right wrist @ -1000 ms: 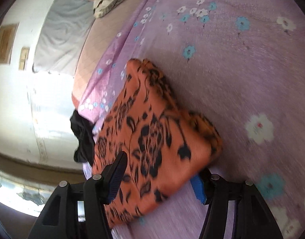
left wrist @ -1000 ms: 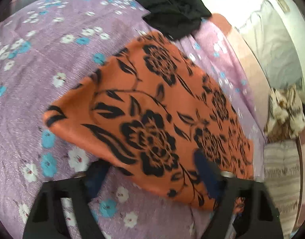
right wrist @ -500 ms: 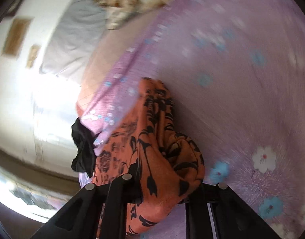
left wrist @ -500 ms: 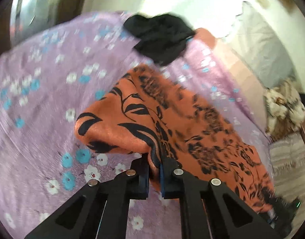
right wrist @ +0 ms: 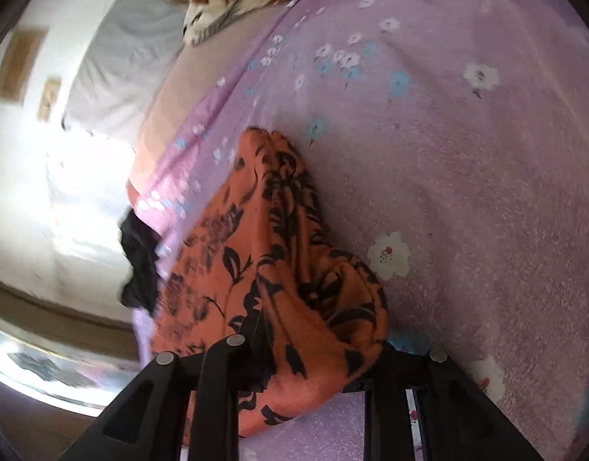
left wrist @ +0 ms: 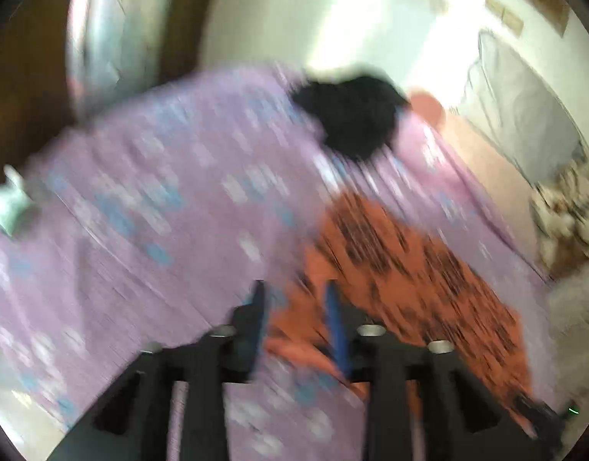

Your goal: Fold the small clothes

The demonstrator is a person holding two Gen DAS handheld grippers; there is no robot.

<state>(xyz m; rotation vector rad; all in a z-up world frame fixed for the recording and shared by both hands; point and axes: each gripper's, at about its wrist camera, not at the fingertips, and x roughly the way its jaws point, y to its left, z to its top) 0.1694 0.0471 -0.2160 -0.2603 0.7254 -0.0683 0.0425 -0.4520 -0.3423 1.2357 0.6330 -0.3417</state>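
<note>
A: Orange cloth with black flower print [right wrist: 279, 299], soft knit, lies bunched on the lilac flowered bedsheet [right wrist: 467, 199]. A second ago it lay flat and spread; half a second ago both grippers were pinched on its near corners.

B: And now?

A: Left gripper [left wrist: 294, 307]: jaws opening, a clear gap between the blue pads. The orange cloth shows between and beyond them, but the view is badly smeared; it looks let go rather than pinched. It has swung away toward the open sheet.

B: Right side?

A: Right gripper [right wrist: 313, 349]: narrow gap, jaws opening, a thick gathered fold of the orange cloth heaped between them. Whether the pads still press it I cannot tell; the cloth covers them.

B: Meaning for the fold?

A: I judge the corners were carried over and are being dropped: one fold laid, roughly. The heap near the right gripper is lumpy, so smoothing or a second fold seems due.

B: Anything else about?

A: Crumpled black garment [left wrist: 352, 123] at the far edge of the sheet, well apart, untouched.
</note>
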